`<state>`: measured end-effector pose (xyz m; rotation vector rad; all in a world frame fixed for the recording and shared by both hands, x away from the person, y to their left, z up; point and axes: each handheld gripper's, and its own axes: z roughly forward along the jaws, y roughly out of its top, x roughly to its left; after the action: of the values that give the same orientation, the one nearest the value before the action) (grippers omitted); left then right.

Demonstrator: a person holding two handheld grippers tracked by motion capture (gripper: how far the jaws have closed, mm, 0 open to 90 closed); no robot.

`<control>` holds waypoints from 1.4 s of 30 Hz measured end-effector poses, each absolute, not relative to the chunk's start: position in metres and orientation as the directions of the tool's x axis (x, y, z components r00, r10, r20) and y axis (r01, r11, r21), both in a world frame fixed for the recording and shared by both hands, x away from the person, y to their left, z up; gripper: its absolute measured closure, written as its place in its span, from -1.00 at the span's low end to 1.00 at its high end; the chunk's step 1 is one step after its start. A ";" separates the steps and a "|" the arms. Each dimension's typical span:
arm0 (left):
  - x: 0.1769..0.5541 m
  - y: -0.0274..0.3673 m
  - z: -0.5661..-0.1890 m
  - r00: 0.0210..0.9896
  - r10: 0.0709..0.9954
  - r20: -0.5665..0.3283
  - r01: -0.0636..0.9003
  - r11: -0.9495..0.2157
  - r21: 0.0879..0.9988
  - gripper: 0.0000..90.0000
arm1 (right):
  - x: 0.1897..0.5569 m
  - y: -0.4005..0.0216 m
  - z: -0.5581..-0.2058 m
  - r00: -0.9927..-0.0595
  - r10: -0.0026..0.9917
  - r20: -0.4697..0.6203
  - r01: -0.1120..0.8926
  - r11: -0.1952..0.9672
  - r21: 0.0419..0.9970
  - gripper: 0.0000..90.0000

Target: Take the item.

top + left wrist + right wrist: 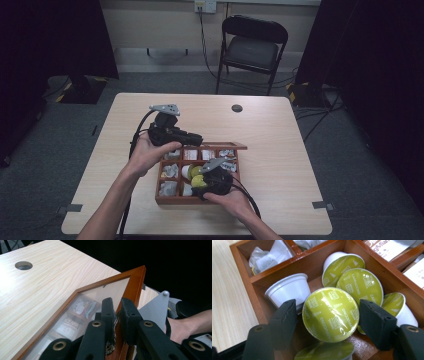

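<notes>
A wooden compartment box (172, 201) sits near the table's front edge. Its glass-paned lid (226, 146) is raised at the back. My left gripper (199, 139) is shut on the lid's wooden frame (136, 282), with both jaws pinching the frame edge in the left gripper view (118, 315). My right gripper (198, 181) hovers over the box's middle compartment and is shut on a coffee capsule (330, 315) with a yellow-green foil top. More capsules (359, 282) lie below it, and one white capsule (289, 290) lies on its side.
Other compartments hold tea bags (265, 257) and printed sachets (190, 154). The table (270, 125) has a cable hole (237, 108) at the back. A black folding chair (254, 46) stands beyond the far edge. Cables trail off the left side.
</notes>
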<state>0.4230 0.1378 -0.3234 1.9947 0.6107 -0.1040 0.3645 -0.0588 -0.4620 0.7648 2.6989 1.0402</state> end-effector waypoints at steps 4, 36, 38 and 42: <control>0.423 0.138 -0.323 0.868 0.375 -0.326 0.462 -0.367 0.807 0.81 | 0.365 -0.056 -0.464 -0.861 0.508 0.025 0.404 0.652 0.642 -0.22; 0.423 0.138 -0.323 0.864 0.375 -0.335 0.470 -0.367 0.803 0.81 | 0.358 -0.073 -0.451 -0.859 0.508 0.058 0.376 0.551 0.745 -0.16; 0.423 0.138 -0.323 0.864 0.376 -0.335 0.471 -0.367 0.802 0.81 | 0.358 -0.075 -0.449 -0.860 0.506 0.063 0.371 0.536 0.758 -0.16; 0.423 0.138 -0.323 0.864 0.375 -0.336 0.471 -0.368 0.802 0.81 | 0.357 -0.079 -0.445 -0.859 0.507 0.074 0.372 0.517 0.771 -0.16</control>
<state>0.4234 0.1383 -0.3232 1.9963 0.6198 -0.1159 0.3567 -0.0788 -0.4454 0.7575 2.5928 1.2594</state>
